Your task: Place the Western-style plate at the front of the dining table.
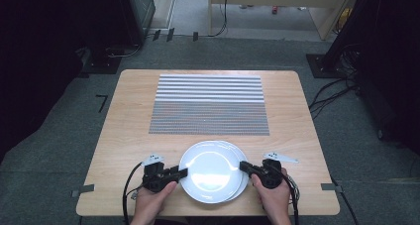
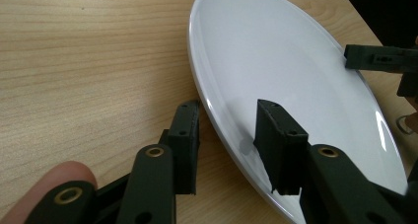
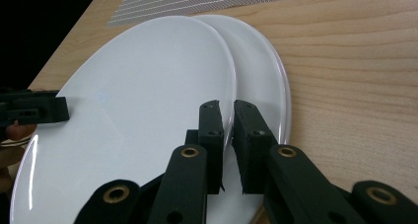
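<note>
High view: two stacked white plates (image 1: 210, 170) sit at the counter's (image 1: 129, 121) near edge, short of the striped mat (image 1: 209, 104).

Left gripper view: left gripper (image 2: 229, 135) jaws straddle the top plate's rim, not yet pressing.

Right gripper view: right gripper (image 3: 227, 135) jaws pinch the top plate's rim narrowly. Glossy glazed ceramic may slip; a one-sided lift could tilt it.

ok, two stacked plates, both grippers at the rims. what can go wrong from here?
1. The right gripper is shut on the top plate at its rim alone; the smooth plate could slip or tilt on lifting.
2. The left gripper straddles the opposite rim without pinching yet, so a lift now would be one-sided.
3. The bottom plate sits offset and could be dragged along.
</note>
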